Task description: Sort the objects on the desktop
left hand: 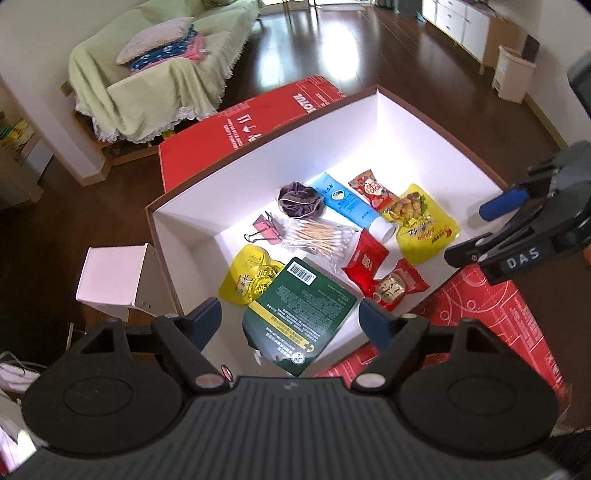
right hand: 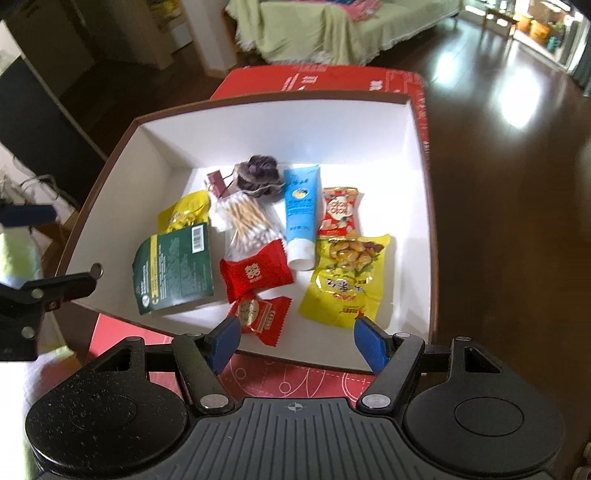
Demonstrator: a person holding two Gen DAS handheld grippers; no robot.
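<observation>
A white-lined box (left hand: 192,229) (right hand: 122,177) holds the sorted items. Inside lie a green packet (left hand: 301,314) (right hand: 173,269), a big yellow snack bag (left hand: 424,225) (right hand: 347,280), a small yellow bag (left hand: 247,277) (right hand: 184,214), two red candies (left hand: 365,262) (right hand: 255,273), a blue tube (left hand: 351,206) (right hand: 301,214), cotton swabs (left hand: 317,236) (right hand: 247,221), a pink binder clip (left hand: 264,230) (right hand: 218,184), a purple scrunchie (left hand: 299,197) (right hand: 258,173) and a red snack packet (left hand: 373,190) (right hand: 338,216). My left gripper (left hand: 291,319) (right hand: 55,251) is open above the green packet. My right gripper (right hand: 297,341) (left hand: 480,229) is open over the box's near edge, holding nothing.
The box sits on a red mat (right hand: 288,380) with a red carton (left hand: 240,125) behind it. A small white box (left hand: 114,277) stands left of the big box. A covered sofa (left hand: 155,85), dark wood floor and white cabinets (left hand: 461,22) lie beyond.
</observation>
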